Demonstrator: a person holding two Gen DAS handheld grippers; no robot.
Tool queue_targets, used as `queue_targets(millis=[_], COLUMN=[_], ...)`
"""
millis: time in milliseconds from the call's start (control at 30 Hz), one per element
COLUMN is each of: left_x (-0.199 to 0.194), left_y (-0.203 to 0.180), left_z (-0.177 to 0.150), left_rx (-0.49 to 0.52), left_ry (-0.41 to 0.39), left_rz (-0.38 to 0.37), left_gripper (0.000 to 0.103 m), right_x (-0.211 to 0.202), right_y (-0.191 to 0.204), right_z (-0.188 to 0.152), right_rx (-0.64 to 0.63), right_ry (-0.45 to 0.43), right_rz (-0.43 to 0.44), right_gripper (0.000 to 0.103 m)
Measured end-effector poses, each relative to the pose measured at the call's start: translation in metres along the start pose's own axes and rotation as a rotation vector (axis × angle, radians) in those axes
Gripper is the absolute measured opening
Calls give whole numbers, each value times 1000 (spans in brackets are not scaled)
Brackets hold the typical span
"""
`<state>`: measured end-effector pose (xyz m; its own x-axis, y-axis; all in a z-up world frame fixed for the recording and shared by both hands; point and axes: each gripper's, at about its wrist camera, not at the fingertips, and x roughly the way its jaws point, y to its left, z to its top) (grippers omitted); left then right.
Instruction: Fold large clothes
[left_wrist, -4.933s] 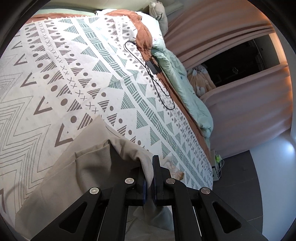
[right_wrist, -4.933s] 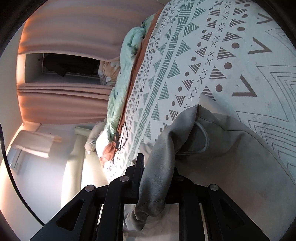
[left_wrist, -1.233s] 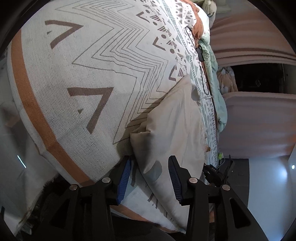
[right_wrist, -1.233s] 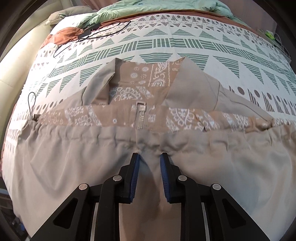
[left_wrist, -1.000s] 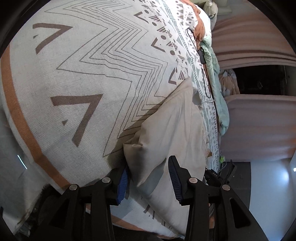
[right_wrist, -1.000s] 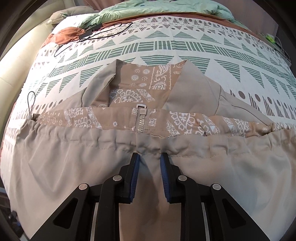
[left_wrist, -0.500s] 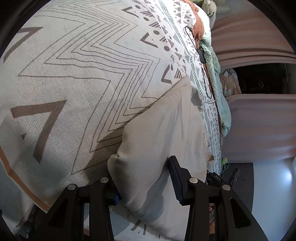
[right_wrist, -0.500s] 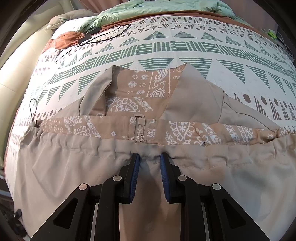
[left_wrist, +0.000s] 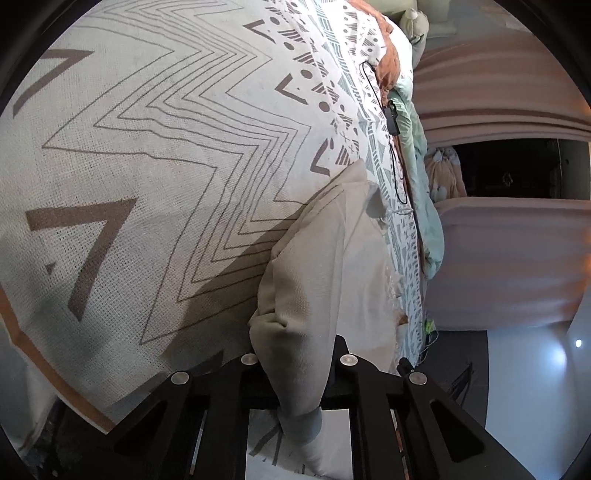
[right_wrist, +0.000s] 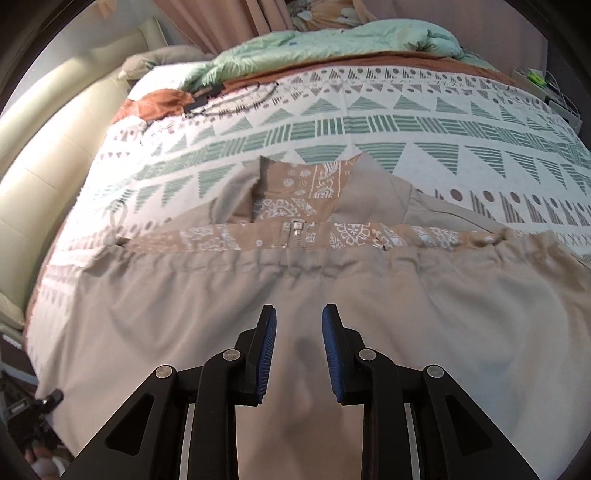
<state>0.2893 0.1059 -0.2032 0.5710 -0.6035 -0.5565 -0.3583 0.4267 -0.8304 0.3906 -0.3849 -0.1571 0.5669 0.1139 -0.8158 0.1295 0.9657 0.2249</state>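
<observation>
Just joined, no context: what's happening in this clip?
A person with hand-held tongs is folding a beige jacket on a patterned bedspread. The left tongs are closing on a bunched edge of the fabric, pads pressing it. The right tongs are opening above the jacket's flat panel, with nothing between the pads. The fold isn't finished.

Bending heavily at the black fisheye rims, glowing brightly from a lamp spot (left_wrist: 578, 343) low at right, casting dark shadow across the bedspread (left_wrist: 147, 177), blurring softly throughout the right wrist view.
</observation>
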Motion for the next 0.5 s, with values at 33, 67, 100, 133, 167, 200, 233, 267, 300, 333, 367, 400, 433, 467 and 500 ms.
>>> queue_targets(millis=[33,67,100,133,167,200,233,267,300,333,367,400,433,467,500], left_x=[-2,-5,-7,-9,-11,-13,-13,-14,-15,-15,-16,-17,-18,-18,-19], left_y=[-5,-10,-16,-22,-28,-33,-39,-45,-50,-56,-62,-68,-75,-82,-88], left_z=[0,0,0,0,-1,-2,-2,-3,-4,-5,-5,-6,-8,-9,-10], left_rx=[8,21,35,51,66,78,87,97,106,118,131,143,155,165,174], left_ry=[-2,-4,-6,-8,-10,-11,-11,-10,-9,-8,-8,-8,-8,-7,-5], left_rz=[-9,-20,-30,-41,-49,-55,-60,-69,-76,-83,-89,-95,-103,-112,-121], left_gripper=[10,10,9,9,9,9,9,8,8,8,8,8,8,8,8], right_x=[-11,-18,-24,-29,-32,-35,-38,-41,-45,-49,-54,-57,-60,-62,-62], right_y=[-2,-3,-4,-5,-7,-7,-9,-11,-13,-14,-15,-16,-15,-13,-12], right_z=[-6,-13,-20,-28,-34,-40,-46,-51,-56,-60,-66,-72,-78,-86,-92], right_rx=[11,16,18,18,19,22,31,45,59,68,76,79,78,73,71], right_ry=[-16,-24,-28,-29,-30,-29,-27,-26,-30,-37,-48,-54,-54,-50,-43], right_rz=[16,29,36,37,35,33,35,41,56,74,96,107,117,134,148], right_gripper=[32,33,35,35,35,35,35,35,35,35,35,35,35,35,35])
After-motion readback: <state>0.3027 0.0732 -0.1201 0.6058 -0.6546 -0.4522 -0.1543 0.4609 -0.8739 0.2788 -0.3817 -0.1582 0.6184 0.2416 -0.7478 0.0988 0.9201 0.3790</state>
